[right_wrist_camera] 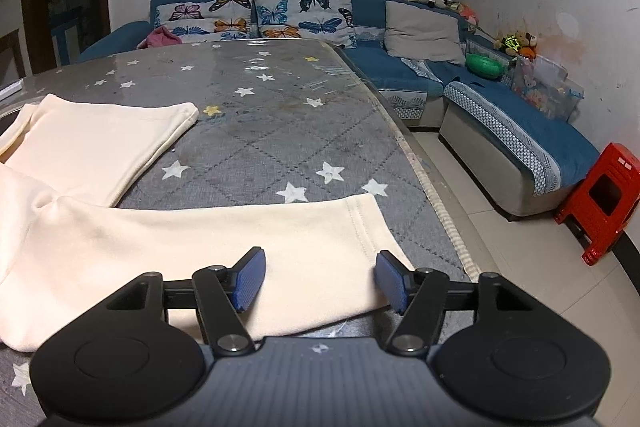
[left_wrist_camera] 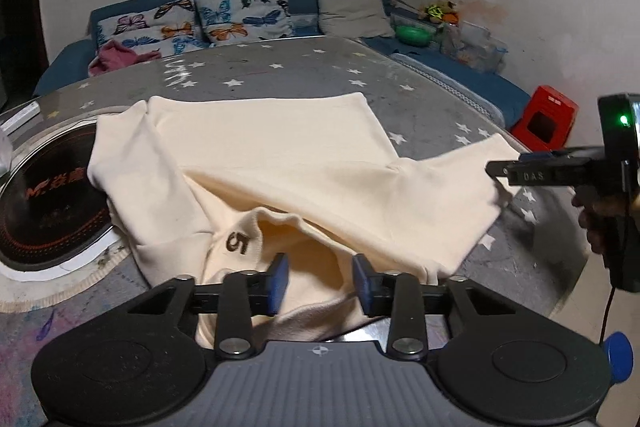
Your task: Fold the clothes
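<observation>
Both my claws are wide, holding nothing. My right claw (right_wrist_camera: 320, 277) hangs over the sleeve (right_wrist_camera: 240, 243) at 3 o'clock; my left claw (left_wrist_camera: 320, 283) is by the collar (left_wrist_camera: 256, 227). The sleeve could slide off the tabletop (right_wrist_camera: 280, 131).

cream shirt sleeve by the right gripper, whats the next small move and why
Probably close the right gripper on the sleeve: its jaws are open with the cuff end lying flat between them, ungripped. The left gripper is open over the collar.

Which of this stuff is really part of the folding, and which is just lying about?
Part of the job: cream garment, left gripper, right gripper, star-patterned table.

Just lying about: butterfly cushions, pink cloth, red stool, green bowl.
</observation>
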Tool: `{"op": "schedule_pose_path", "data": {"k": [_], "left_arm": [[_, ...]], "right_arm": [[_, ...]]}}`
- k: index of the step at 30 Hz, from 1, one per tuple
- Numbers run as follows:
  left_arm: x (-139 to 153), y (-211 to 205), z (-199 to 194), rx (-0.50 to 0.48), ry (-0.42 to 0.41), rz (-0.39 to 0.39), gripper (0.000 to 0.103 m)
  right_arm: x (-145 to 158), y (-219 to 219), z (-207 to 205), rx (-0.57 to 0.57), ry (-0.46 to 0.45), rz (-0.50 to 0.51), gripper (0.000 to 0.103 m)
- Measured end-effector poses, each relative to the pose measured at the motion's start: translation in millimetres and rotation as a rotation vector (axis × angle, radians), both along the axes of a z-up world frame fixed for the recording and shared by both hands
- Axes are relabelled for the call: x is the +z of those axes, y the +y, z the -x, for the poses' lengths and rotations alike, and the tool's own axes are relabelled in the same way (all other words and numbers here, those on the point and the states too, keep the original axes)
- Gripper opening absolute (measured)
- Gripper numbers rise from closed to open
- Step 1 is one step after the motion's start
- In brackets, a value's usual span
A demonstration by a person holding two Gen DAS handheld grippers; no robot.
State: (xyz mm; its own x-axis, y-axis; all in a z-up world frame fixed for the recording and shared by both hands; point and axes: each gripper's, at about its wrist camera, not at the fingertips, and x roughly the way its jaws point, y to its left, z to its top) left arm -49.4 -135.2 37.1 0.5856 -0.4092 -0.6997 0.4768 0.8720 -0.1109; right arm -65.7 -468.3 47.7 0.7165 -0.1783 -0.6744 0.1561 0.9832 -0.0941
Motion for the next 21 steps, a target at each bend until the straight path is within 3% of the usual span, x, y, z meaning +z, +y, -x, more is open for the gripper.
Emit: {"op": "schedule_pose_path", "data": {"k": [3,9,13,21], "left_arm": [[-3,1,0,-0.01,0.036,-0.001,0.016],[20,16,-10,0.051,-0.033,-0.012,0.02],[30,27,-43,0.148,-0.063,-0.047,0.041],[29,48,-134,0.32,-0.06,-0.109,0.04]], "right_arm": [[0,0,0,-0.005,0.001,0.006,0.07],[0,1,-2,0.0,0.009,0.022,0.07],[2,7,-4,0.017,0.012,0.036,0.07],[2,19,-6,0.062,0.0,0.058,0.07]]}}
